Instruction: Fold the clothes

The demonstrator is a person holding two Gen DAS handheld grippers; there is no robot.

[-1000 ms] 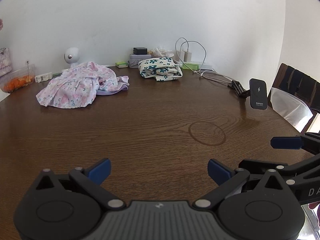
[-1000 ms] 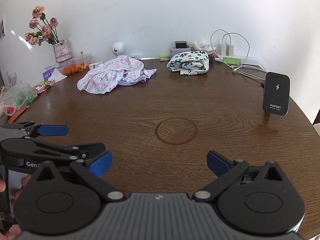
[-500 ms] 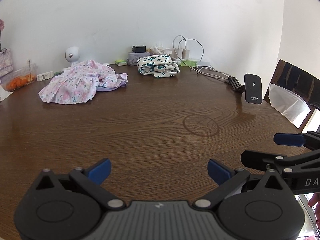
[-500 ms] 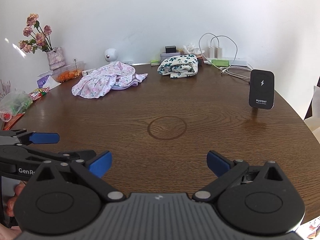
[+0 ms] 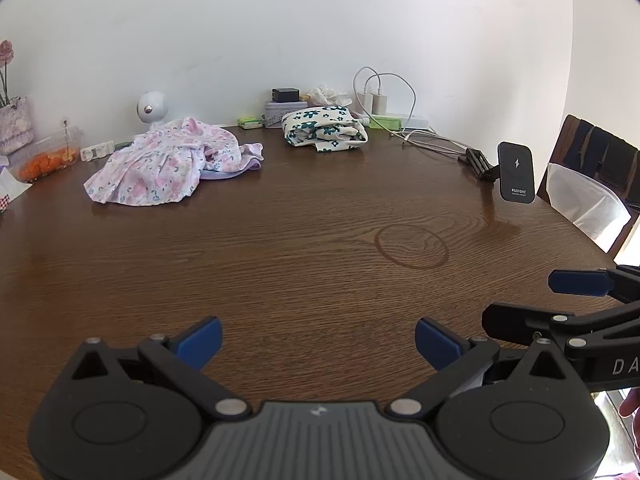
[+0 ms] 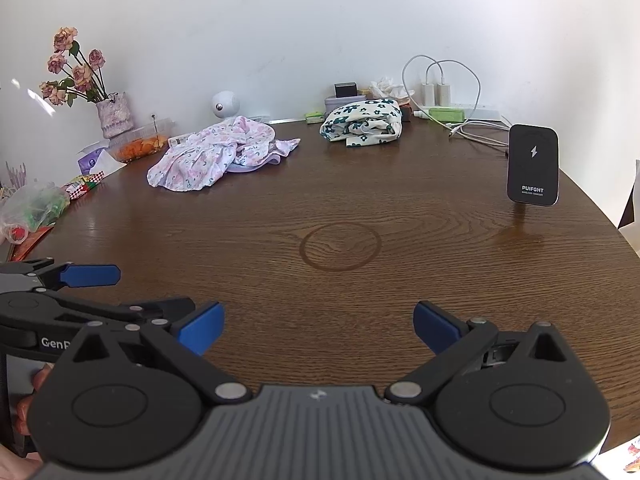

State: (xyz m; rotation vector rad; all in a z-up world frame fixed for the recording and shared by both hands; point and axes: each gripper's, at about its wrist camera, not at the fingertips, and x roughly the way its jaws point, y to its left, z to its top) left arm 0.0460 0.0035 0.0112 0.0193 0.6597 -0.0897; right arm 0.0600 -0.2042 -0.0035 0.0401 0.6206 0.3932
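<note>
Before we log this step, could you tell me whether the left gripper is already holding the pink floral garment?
No, the left gripper is open and empty over the bare table, while the pink floral garment lies crumpled far across it.

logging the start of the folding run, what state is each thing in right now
left gripper: open, empty
right gripper: open, empty
pink garment: crumpled, unfolded
green-flowered garment: bundled into a rough fold
charger stand: upright
chargers: plugged into the power strip

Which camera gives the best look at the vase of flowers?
The right wrist view: the vase and its flowers show whole. The left wrist view catches only part of the vase and one bloom at its edge.
</note>
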